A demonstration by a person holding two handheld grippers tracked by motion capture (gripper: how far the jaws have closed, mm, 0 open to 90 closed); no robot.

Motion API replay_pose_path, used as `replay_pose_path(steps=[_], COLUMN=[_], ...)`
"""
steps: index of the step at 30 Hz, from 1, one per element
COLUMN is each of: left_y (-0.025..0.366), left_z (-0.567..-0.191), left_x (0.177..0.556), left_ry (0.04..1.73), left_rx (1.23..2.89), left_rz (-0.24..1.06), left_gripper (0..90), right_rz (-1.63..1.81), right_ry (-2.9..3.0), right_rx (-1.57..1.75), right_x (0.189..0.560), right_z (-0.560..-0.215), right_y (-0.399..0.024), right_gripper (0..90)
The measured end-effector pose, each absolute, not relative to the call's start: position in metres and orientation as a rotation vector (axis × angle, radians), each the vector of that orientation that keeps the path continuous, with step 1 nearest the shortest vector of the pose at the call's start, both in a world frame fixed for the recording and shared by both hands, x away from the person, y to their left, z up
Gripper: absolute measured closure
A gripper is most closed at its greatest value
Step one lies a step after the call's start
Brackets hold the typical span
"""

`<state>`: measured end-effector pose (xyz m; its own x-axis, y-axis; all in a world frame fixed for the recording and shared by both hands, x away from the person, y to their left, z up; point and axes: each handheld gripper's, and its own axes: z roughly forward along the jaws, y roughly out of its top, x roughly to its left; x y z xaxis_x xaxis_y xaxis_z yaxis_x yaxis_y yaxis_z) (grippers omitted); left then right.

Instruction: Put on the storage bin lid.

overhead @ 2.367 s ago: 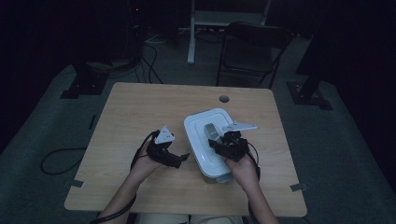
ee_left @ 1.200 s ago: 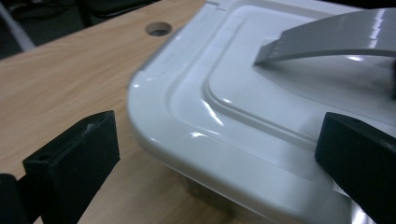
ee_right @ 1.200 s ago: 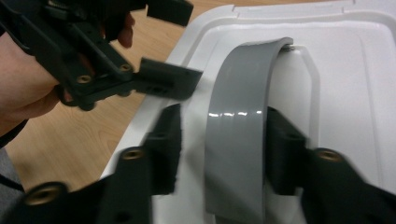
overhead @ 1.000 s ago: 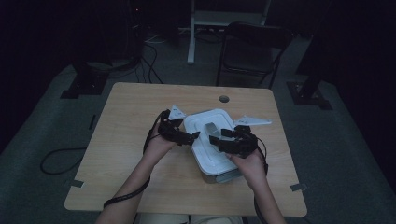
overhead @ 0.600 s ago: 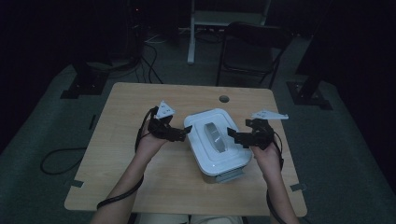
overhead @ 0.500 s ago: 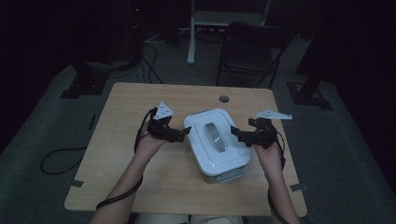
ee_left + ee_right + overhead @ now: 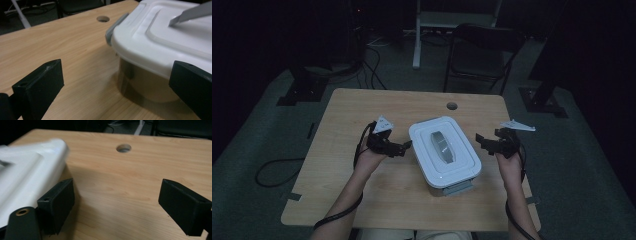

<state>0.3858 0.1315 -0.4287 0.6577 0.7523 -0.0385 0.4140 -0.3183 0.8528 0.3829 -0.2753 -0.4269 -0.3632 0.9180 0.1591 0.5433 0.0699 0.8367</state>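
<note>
Now that my right gripper point(image 7: 484, 142) has come off the lid and swung out to the right, its jaws having just opened with nothing between them, the white lidded plastic box point(image 7: 444, 152) sits free mid-desk point(image 7: 362, 200). My left gripper point(image 7: 404, 147), also spread and empty, flanks its left side. I judge both ready to grasp the sides. Count: one box, one grey handle point(image 7: 442, 146), two grippers.
</note>
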Motion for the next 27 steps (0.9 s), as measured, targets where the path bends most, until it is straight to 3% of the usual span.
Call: replay_pose_path(steps=[17,27], left_y=[0.126,0.118], left_z=[-0.470,-0.481], left_x=[0.391,0.394], left_ry=[0.949,0.945], left_rx=[2.006,2.034], left_rz=[0.388,0.372], left_gripper=[0.5,0.5], right_rz=[1.187,1.211], right_ry=[1.986,2.072], right_rx=[1.555,1.462], right_x=[0.382,0.373], right_z=[-0.510,-0.515], right_y=[-0.274,-0.253], right_gripper=[13.3,15.9])
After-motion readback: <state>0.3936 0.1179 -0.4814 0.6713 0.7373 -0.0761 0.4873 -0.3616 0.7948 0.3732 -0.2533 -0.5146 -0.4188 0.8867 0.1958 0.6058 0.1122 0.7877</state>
